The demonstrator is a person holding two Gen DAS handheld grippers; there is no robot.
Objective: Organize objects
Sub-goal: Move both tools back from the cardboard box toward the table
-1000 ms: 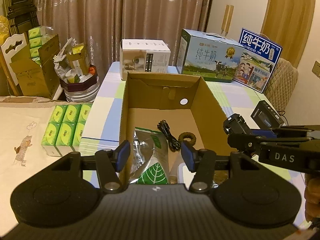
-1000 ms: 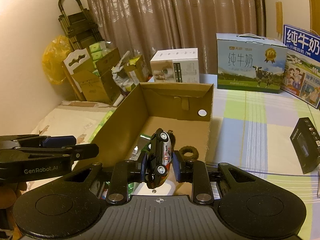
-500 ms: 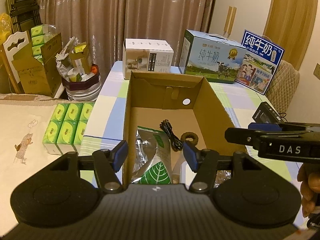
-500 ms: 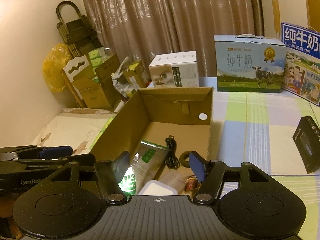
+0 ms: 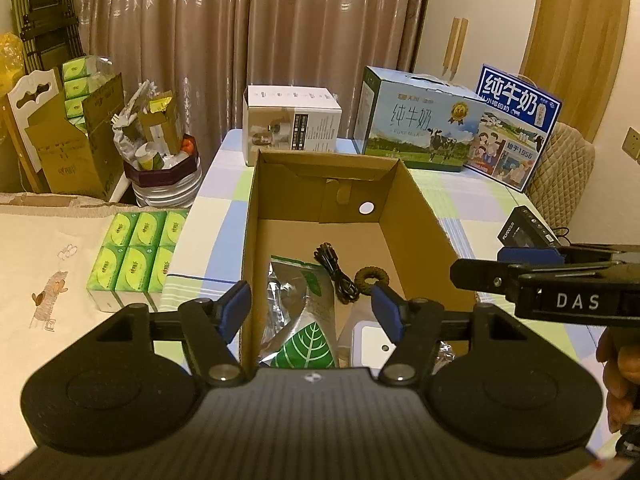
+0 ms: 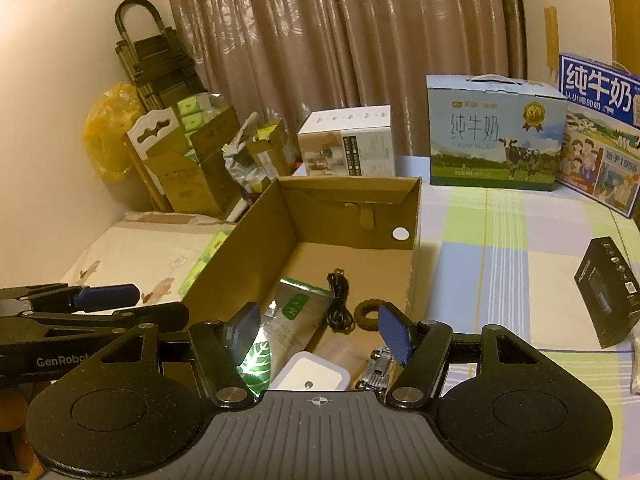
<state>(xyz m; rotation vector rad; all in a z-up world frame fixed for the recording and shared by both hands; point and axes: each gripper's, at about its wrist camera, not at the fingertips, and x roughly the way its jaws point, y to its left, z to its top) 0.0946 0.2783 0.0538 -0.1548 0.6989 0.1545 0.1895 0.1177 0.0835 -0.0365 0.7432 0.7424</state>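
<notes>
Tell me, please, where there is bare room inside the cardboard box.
The far half of the cardboard box, beyond the black cable and brown ring, is bare. The near end is crowded: foil pouch, white case.

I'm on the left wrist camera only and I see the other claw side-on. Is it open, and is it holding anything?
Observer: The right claw is open, with nothing between its fingers.
Operator: Okay. The near right corner of the cardboard box is blocked in my view. What's down there?
Observer: A small toy car lies on the box floor there, right beside the white case. The claw's own finger partly hides it.
</notes>
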